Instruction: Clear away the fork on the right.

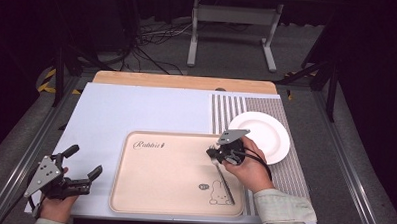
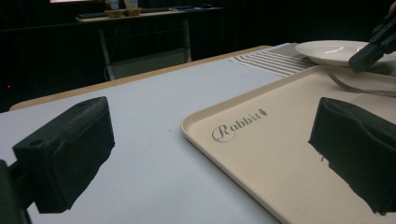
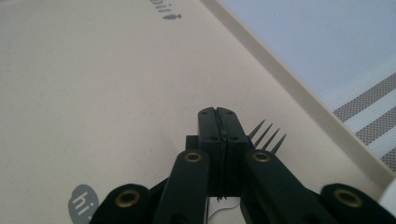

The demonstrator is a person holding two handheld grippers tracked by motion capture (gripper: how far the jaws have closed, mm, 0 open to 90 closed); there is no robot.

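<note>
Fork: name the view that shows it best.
High view: the fork lies whole on the tray, head under the shut right gripper. Right gripper view shows just tines; left gripper view a far, thin stretch.

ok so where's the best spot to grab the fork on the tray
Probably the slim neck just behind the tines, coming straight down from above. The fork lies flat on the tray, so only its two narrow edges give the jaws something to pinch. The right gripper is already shut there; whether it actually holds the fork can't be told.
</note>
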